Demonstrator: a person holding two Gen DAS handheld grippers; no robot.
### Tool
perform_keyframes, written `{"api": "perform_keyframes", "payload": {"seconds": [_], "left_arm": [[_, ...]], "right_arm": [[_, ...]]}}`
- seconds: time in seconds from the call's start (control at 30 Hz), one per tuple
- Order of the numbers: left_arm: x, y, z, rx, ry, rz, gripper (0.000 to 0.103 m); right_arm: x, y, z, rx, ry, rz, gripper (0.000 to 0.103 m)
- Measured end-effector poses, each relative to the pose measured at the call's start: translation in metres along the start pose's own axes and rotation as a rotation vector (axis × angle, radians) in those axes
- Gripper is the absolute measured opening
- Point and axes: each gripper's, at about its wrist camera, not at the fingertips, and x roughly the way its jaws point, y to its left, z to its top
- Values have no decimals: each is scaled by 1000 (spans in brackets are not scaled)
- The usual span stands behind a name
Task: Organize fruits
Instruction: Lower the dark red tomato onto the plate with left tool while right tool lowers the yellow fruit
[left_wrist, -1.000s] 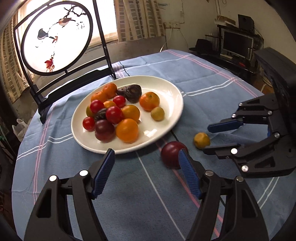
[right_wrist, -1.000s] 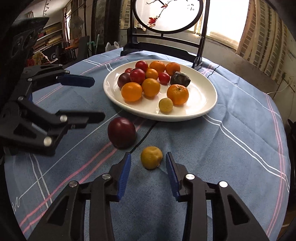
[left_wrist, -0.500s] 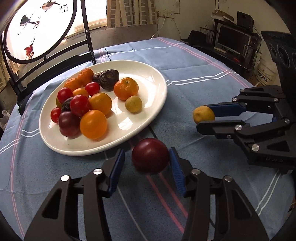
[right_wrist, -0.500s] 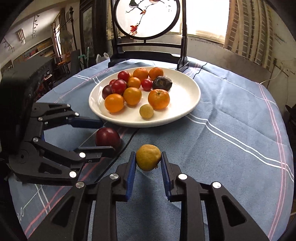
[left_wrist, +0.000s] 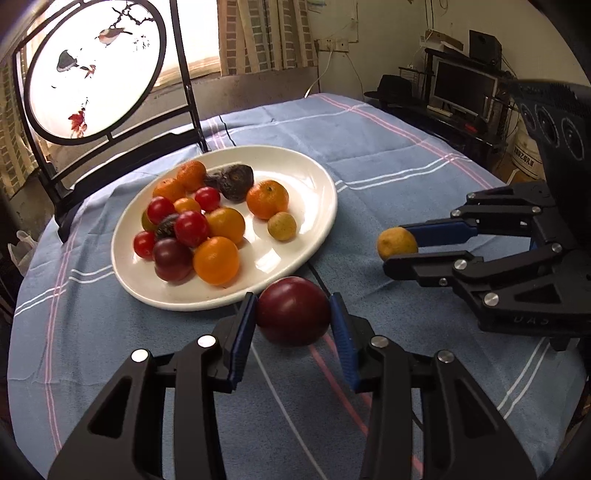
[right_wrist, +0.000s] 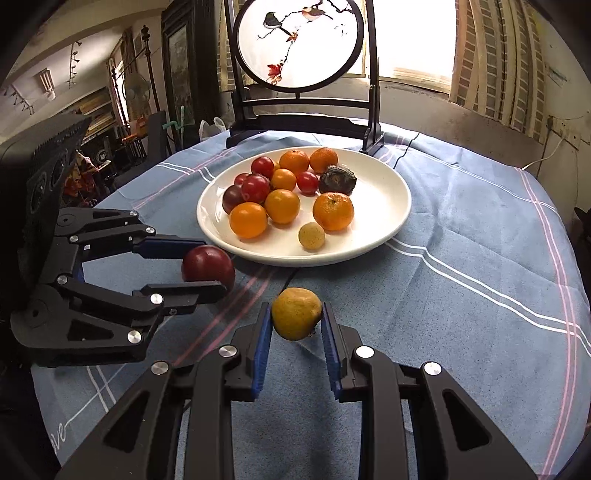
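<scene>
Blue striped tablecloth (left_wrist: 388, 155) with white plate (left_wrist: 317, 229) of fruit: left gripper (left_wrist: 293, 314) pinches the dark red plum (left_wrist: 293, 310), right gripper (right_wrist: 297, 319) the yellow citrus (right_wrist: 296, 313) (both lifted near the rim, presumably for adding to the plate).

Left gripper (left_wrist: 293, 314): jaws, wide apart a second ago, now clamp the dark red plum (left_wrist: 293, 311), raised off the cloth.
Right gripper (right_wrist: 296, 320): formerly open around the yellow citrus (right_wrist: 296, 313), now pinches it, lifted clear.
</scene>
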Motion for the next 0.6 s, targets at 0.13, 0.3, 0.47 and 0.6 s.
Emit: {"api": "perform_keyframes", "payload": {"seconds": [0.13, 0.3, 0.47, 0.6], "left_arm": [[-23, 20, 12, -24, -60, 53, 40], [-35, 46, 26, -65, -99, 123, 40], [-35, 64, 48, -98, -132, 172, 39], [-32, 72, 58, -100, -153, 213, 39]], "right_arm": [[-12, 8, 11, 5, -47, 26, 27], [-21, 16, 31, -7, -92, 37, 27], [-23, 18, 60, -5, -149, 28, 26], [-25, 17, 81, 1, -197, 33, 26]]}}
